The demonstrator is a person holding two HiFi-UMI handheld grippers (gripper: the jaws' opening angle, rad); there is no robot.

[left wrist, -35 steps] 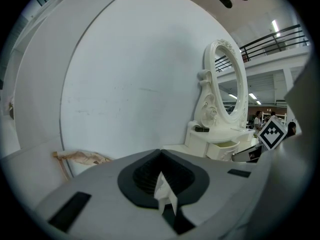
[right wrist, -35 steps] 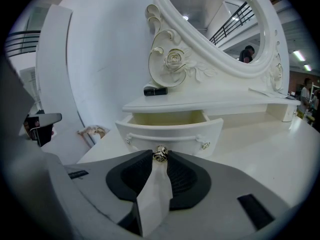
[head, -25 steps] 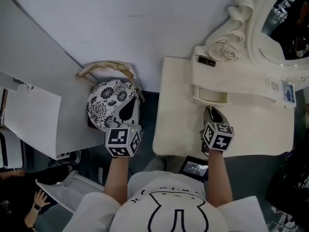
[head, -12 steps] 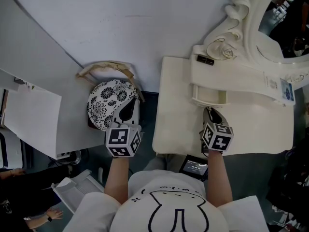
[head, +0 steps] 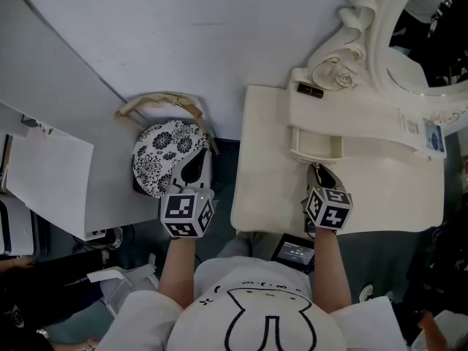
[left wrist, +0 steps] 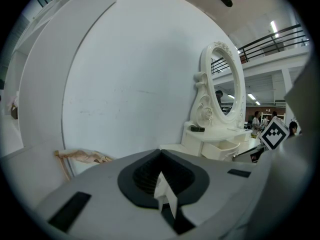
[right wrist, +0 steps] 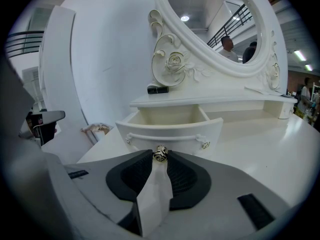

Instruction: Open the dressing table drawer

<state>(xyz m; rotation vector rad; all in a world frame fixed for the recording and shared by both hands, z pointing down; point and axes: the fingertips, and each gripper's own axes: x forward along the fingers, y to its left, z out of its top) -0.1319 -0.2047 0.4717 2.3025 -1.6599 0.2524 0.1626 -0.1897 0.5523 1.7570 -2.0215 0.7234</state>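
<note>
Fingers of right gripper [right wrist: 160, 160] clamped on the knob [right wrist: 160, 153] of the drawer [right wrist: 175, 128]. The drawer stands pulled out over the bench [right wrist: 270, 149], below the mirror [right wrist: 215, 24]. Fingers of left gripper [left wrist: 161, 170] closed, nothing between, off the bench's left edge.

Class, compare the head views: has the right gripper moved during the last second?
No. The right gripper stays put, judged against the dressing table and its front edge.

Movement only on the floor [head: 380, 265] either side of the surface [head: 270, 189].
Off its near left corner: watch-wearing hand gone, white tray [head: 121, 276] now mostly out of sight. Off its near right corner: new hand [head: 425, 320] beside a white sheet [head: 447, 320].
</note>
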